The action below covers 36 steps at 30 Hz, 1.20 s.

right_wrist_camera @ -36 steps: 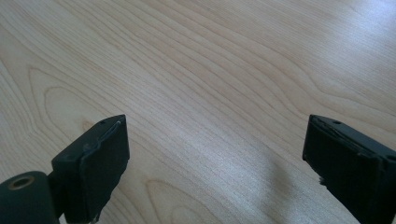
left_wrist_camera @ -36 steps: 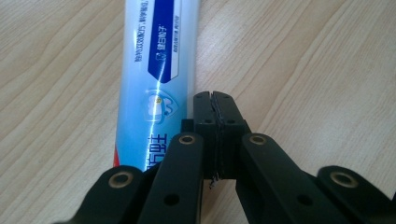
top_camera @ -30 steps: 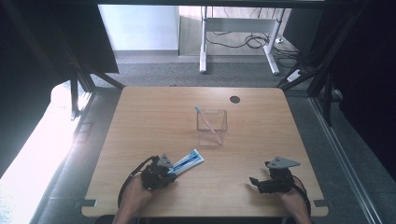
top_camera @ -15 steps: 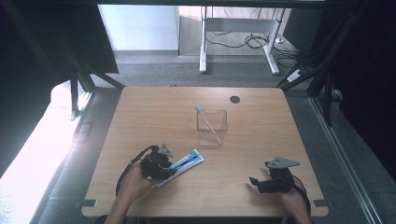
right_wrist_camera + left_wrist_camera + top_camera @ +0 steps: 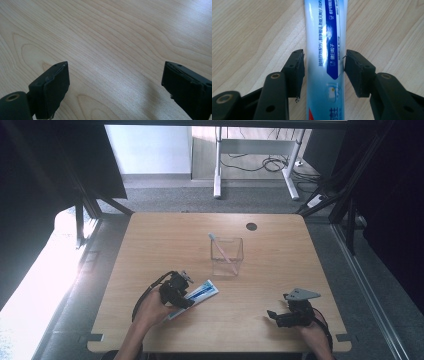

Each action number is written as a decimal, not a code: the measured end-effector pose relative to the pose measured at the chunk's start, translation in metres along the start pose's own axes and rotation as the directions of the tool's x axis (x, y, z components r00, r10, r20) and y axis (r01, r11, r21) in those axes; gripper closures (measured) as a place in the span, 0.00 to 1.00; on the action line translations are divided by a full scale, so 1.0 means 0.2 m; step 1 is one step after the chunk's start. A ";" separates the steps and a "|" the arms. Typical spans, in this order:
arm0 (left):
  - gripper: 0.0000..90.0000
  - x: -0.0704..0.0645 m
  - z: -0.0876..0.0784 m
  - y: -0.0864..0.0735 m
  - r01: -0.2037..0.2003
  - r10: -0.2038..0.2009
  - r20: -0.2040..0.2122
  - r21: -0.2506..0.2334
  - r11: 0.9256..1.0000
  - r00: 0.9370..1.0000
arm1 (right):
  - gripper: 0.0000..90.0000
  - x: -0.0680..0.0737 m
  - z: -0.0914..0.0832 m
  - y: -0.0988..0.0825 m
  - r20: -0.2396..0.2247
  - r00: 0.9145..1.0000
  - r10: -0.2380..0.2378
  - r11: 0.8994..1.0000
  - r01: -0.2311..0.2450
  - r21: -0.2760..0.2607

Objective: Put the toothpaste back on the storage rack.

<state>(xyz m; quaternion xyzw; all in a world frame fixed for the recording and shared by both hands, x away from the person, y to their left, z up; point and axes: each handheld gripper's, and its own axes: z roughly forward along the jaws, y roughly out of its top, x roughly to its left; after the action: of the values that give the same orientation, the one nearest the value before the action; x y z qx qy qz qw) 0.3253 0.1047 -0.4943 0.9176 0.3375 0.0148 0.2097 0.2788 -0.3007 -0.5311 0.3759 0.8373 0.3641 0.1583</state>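
The left gripper (image 5: 184, 291) sits low over the desk (image 5: 150, 245), and the toothpaste tube (image 5: 325, 50) lies flat on the wood right between its two black jaws. Those jaws have just been opening: in the left gripper view a thin gap shows on each side of the tube, so the pads (image 5: 298, 72) flank it without pressing, and the tube is released rather than grasped. The tube runs straight out ahead of the gripper, its blue-and-white printed face up, and its near part reaches back toward the gripper body. From the high view the tube (image 5: 197, 295) pokes out past the gripper toward the middle of the desk, slanting away from the person's left hand (image 5: 150, 307).

Further ahead of that gripper, well apart from it, stands a clear square container (image 5: 226, 256) with a pink toothbrush (image 5: 222, 250) leaning inside, its head over the rim.

The right gripper (image 5: 275, 316) rests near the desk's near edge, well away from the tube. Its jaws stand wide, with bare wood grain between them in the right gripper view, holding nothing.
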 end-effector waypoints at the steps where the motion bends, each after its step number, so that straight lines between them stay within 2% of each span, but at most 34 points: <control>1: 0.55 0.00 0.01 0.01 0.004 -0.004 0.004 0.007 1.000 1.000 | 0.09 0.00 0.00 0.00 0.000 1.000 -0.002 1.000 0.002 0.000; 7: 0.54 0.00 0.06 0.04 -0.001 0.001 0.004 0.060 0.998 1.000 | 0.09 0.00 0.00 0.00 0.001 1.000 -0.004 1.000 0.004 0.008; 16: 0.54 -0.01 0.09 0.07 -0.009 0.009 -0.009 0.090 0.996 1.000 | 0.09 0.00 0.01 0.00 0.004 1.000 -0.005 1.000 0.005 0.012; 19: 0.59 -0.02 0.09 0.08 -0.017 0.019 -0.020 0.099 0.995 1.000 | 0.09 0.00 0.01 0.00 0.006 1.000 -0.008 1.000 0.007 0.013; 22: 0.70 -0.02 0.07 0.08 -0.012 0.014 -0.021 0.089 0.996 1.000 | 0.09 0.00 0.01 0.00 0.006 1.000 -0.004 1.000 0.004 0.012; 24: 0.74 -0.02 0.06 0.08 -0.007 0.008 -0.017 0.080 0.997 1.000 | 0.09 0.00 0.01 0.00 0.005 1.000 -0.005 1.000 0.005 0.013; 33: 0.79 0.00 0.04 0.05 0.017 -0.017 0.004 0.040 0.999 1.000 | 0.09 0.00 0.00 -0.01 0.005 1.000 0.000 1.000 0.000 0.013; 36: 0.80 0.00 0.02 0.05 0.010 -0.010 0.000 0.022 1.000 1.000 | 0.09 0.00 0.01 -0.01 0.002 1.000 0.001 1.000 -0.001 0.012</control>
<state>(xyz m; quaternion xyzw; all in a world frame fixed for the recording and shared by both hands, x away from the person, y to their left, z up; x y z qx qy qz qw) 0.3310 0.0963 -0.4941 0.9180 0.3423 0.0099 0.1999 0.2794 -0.3014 -0.5329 0.3778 0.8391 0.3586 0.1567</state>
